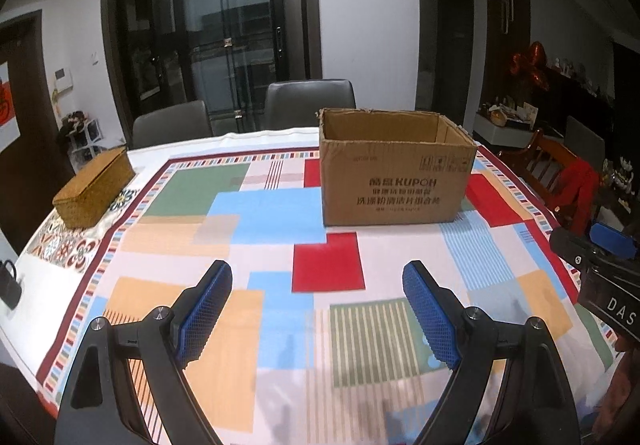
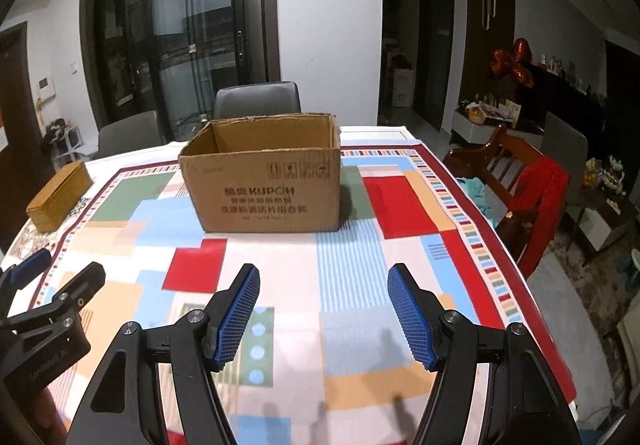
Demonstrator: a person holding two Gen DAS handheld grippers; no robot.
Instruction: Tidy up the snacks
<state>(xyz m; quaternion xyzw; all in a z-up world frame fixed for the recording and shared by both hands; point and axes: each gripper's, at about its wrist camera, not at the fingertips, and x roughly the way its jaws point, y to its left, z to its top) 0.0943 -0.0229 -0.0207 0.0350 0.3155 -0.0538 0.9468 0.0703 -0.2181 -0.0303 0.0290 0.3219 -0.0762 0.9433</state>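
An open brown cardboard box (image 1: 396, 181) printed KUPON stands upright on the table's far half; it also shows in the right wrist view (image 2: 264, 189). What it holds is hidden by its walls. No loose snacks show on the cloth. My left gripper (image 1: 318, 277) is open and empty above the near part of the table, well short of the box. My right gripper (image 2: 323, 279) is open and empty too, beside it on the right. The right gripper also shows at the left wrist view's right edge (image 1: 600, 245), and the left gripper at the right wrist view's left edge (image 2: 56, 273).
A closed woven lidded basket (image 1: 94, 187) sits at the table's far left, also in the right wrist view (image 2: 60, 195). A colourful patchwork tablecloth (image 1: 280, 213) covers the table. Grey chairs (image 1: 308, 103) stand behind it. A wooden chair with a red garment (image 2: 536, 185) stands at the right.
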